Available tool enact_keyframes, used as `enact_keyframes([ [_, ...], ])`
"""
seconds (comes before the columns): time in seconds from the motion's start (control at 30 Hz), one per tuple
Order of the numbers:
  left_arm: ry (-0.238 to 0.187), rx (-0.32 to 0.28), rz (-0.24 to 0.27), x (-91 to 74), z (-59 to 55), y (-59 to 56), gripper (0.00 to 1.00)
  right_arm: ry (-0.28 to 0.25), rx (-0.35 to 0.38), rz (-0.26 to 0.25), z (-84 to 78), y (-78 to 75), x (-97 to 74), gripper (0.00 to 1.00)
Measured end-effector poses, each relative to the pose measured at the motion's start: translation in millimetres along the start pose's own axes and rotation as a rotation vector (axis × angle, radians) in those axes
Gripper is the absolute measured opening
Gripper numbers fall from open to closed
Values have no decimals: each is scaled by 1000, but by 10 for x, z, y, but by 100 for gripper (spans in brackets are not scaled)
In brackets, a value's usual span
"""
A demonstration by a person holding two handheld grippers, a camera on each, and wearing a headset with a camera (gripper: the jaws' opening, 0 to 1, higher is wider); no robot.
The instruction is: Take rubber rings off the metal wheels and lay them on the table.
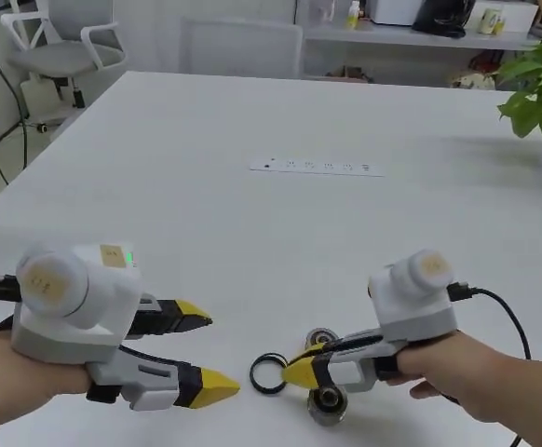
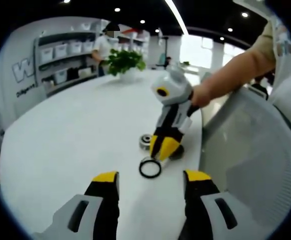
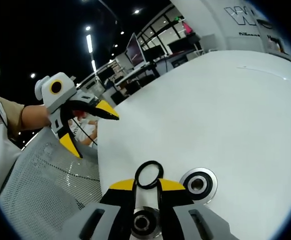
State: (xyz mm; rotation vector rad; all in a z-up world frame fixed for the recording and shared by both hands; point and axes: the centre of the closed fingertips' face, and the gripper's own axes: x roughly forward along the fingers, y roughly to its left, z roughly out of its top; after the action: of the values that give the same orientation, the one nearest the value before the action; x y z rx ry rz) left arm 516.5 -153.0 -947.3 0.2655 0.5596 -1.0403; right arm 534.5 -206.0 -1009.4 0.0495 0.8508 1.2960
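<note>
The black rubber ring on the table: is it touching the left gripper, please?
Apart. The left gripper view shows white table between the ring and both fingers.

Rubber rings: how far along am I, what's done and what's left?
Done: one rubber ring lies on the table, free of the wheels. In hand: right gripper tips at that ring; left gripper open, empty. Left: two metal wheels; can't tell if rings remain on them.

In the head view the right gripper covers part of two metal wheels: the far wheel peeks out behind it, and the near wheel shows just below it. In the right gripper view its jaws hide the near wheel's sides. Whether they clamp it cannot be told.
</note>
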Motion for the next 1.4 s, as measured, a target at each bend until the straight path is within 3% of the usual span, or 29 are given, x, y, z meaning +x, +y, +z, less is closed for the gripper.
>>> enact_keyframes([
  [0.3, 7, -1, -4, -4, -9, -9, 52, 23, -61, -3, -12, 50, -6, 26],
  [0.6, -3, -7, 1, -42, 22, -1, 52, -33, -82, -8, 157, 109, -152, 33],
  [0.77, -17, -10, 11, -94, 71, 6, 53, -101, -71, -23, 278, 132, -301, 39],
  [1.1, -49, -15, 29, -206, 180, -19, 54, -168, -98, -70, 349, 165, -641, 51],
  [1.4, -88, -38, 45, -272, 278, -73, 58, -219, -133, -148, 354, 148, -979, 64],
])
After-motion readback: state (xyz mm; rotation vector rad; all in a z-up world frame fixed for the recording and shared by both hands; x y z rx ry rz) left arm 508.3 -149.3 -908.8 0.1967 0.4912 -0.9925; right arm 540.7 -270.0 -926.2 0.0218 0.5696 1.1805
